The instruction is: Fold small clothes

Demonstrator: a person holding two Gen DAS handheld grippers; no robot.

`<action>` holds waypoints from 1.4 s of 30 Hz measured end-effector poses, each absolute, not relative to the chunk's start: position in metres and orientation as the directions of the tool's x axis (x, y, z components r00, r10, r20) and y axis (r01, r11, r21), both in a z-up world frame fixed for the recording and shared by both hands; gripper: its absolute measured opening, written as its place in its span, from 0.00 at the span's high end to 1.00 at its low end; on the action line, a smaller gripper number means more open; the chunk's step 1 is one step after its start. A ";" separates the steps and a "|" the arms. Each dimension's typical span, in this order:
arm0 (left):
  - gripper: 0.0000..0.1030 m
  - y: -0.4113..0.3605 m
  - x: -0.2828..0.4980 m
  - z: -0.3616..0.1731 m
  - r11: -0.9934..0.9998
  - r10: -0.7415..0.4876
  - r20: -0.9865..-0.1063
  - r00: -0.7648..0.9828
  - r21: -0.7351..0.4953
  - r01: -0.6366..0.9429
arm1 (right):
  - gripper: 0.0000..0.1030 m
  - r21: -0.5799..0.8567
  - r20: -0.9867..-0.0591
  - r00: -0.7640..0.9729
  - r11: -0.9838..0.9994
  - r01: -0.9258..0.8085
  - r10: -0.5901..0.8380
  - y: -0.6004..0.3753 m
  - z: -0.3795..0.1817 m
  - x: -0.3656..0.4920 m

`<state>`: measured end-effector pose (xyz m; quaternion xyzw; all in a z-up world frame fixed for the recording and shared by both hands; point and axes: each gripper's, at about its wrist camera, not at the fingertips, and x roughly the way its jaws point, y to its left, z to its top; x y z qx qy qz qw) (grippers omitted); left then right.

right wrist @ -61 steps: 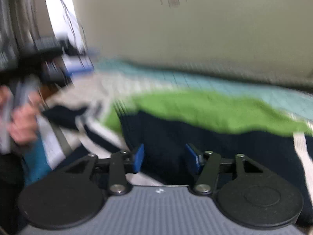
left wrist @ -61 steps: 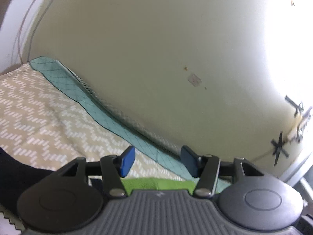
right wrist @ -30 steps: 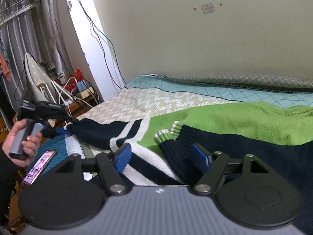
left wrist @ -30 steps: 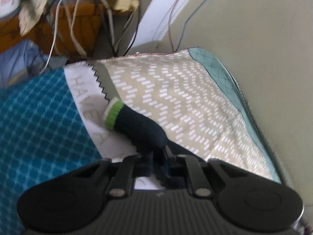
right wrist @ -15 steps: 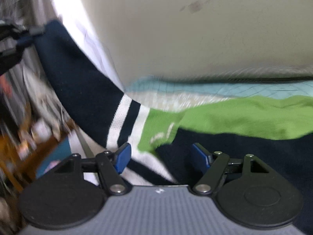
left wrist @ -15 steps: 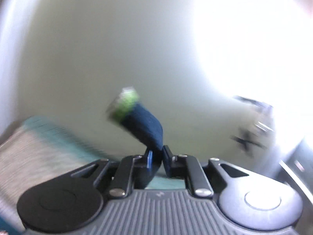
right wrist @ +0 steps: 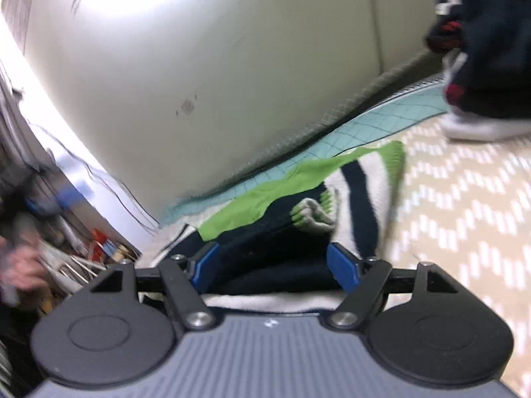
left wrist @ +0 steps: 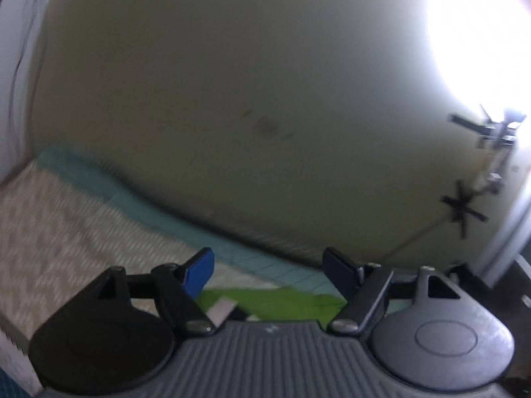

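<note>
A small navy, green and white striped sweater (right wrist: 298, 205) lies on the patterned bedspread (right wrist: 464, 215), both sleeves folded across its body. My right gripper (right wrist: 277, 265) is open and empty, its blue pads just above the navy fabric at the sweater's near edge. My left gripper (left wrist: 268, 273) is open and empty, raised toward the wall; only the green part of the sweater (left wrist: 282, 301) shows below its fingers. Both views are motion-blurred.
A cream wall (left wrist: 232, 99) runs along the bed's far side, with a teal sheet edge (right wrist: 381, 126) under it. A pile of dark clothes (right wrist: 481, 49) sits at the right. Cluttered cables and items (right wrist: 66, 248) lie off the bed's left end.
My left gripper carried the navy sleeve up and over the sweater, then opened and let it go. The right gripper stayed open and swung toward the sweater's side.
</note>
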<state>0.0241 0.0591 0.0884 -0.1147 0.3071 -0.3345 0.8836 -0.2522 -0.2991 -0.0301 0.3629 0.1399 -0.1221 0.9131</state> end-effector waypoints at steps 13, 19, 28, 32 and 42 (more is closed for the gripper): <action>0.88 0.042 0.062 -0.028 0.733 -0.678 -0.611 0.409 -0.516 0.444 | 0.90 0.577 -0.443 0.883 0.704 0.414 -0.156 -0.317 -0.021 -0.208; 0.87 0.073 0.056 -0.016 0.612 -0.775 -0.384 0.502 -0.652 0.447 | 0.93 0.455 -0.090 0.961 0.847 0.274 -0.262 -0.294 0.043 -0.235; 0.51 0.068 0.054 -0.026 0.744 -0.664 -0.538 0.519 -0.539 0.394 | 0.55 0.403 -0.361 0.833 0.735 0.545 -0.420 -0.301 -0.024 -0.277; 0.51 0.087 0.046 -0.014 0.684 -0.720 -0.461 0.519 -0.594 0.422 | 0.55 0.467 -0.316 0.853 0.714 0.521 -0.415 -0.308 -0.009 -0.281; 0.55 0.052 0.043 -0.042 0.794 -0.603 -0.604 0.521 -0.389 0.468 | 0.80 0.259 -0.521 0.798 0.836 0.484 -0.301 -0.298 -0.014 -0.163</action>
